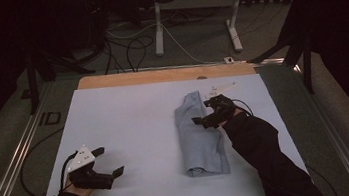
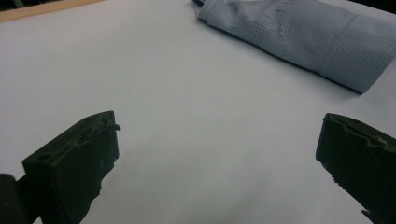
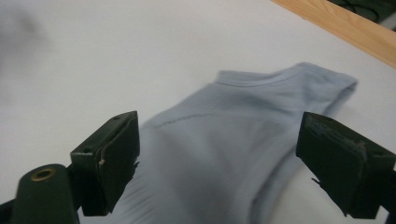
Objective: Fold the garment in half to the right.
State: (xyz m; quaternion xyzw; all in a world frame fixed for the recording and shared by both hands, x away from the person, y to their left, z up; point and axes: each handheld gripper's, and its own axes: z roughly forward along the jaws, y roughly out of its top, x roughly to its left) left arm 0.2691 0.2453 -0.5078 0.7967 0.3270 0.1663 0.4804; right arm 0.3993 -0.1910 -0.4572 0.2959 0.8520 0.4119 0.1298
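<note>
A folded light blue-grey garment [image 1: 198, 135] lies lengthwise on the white sheet [image 1: 124, 119], right of centre. My right gripper [image 1: 203, 111] hovers over the garment's far half with its jaws wide apart and nothing between them. In the right gripper view the cloth [image 3: 224, 154] spreads below the open right gripper [image 3: 217, 126]. My left gripper [image 1: 110, 161] rests near the sheet's front left, open and empty, well apart from the garment. In the left gripper view the left gripper [image 2: 219, 126] faces bare sheet, and the garment [image 2: 299, 37] lies at the upper right.
A strip of bare wooden tabletop [image 1: 164, 75] runs along the far edge of the sheet. Beyond it, cables [image 1: 131, 45] lie on the floor around a white desk frame [image 1: 157, 24]. Metal rails [image 1: 14, 163] border the table on both sides.
</note>
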